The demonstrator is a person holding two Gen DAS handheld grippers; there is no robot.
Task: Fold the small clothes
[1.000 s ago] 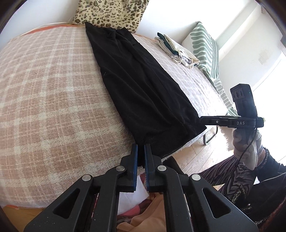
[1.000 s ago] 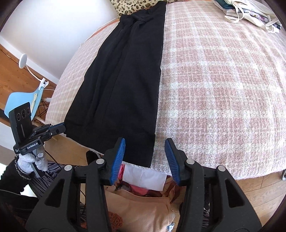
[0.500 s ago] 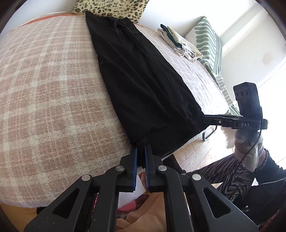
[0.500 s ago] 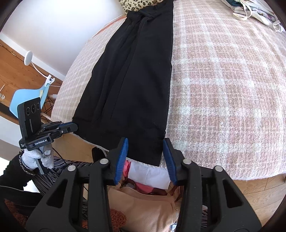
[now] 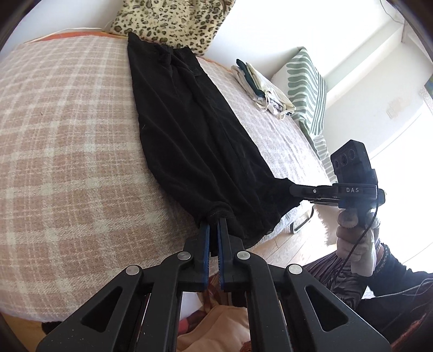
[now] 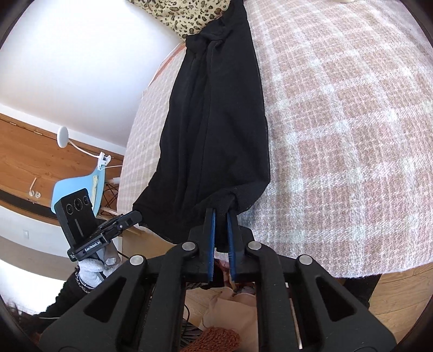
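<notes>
a long black garment (image 5: 200, 146), thin, soft and slightly sheer at its hem, lies lengthwise on a bed (image 5: 67, 140) covered by a coarse woven blanket in pink-and-cream plaid; its far end is bunched and creased against a leopard-print cushion (image 5: 173, 21). the near hem hangs just over the bed's edge. the left gripper (image 5: 213, 224), black plastic with ribbed blue pads, is clamped on one near corner of the hem, the cloth puckering into a small ridge at its tips. the right gripper (image 6: 220, 216), of the same make, has its jaws closing on the other near corner, with a fold of black cloth pinched between the pads. a second ago the right jaws stood wide apart over the hem with nothing gripped; now they are nearly together and the hem is drawn up into them, while the left grip looks the same as before. each hand is gloved in pale knit. a small stack of folded pale cloths (image 5: 262, 89) sits far off on the bed, near a green-striped cushion (image 5: 305, 89). wooden floor shows below the bed.
</notes>
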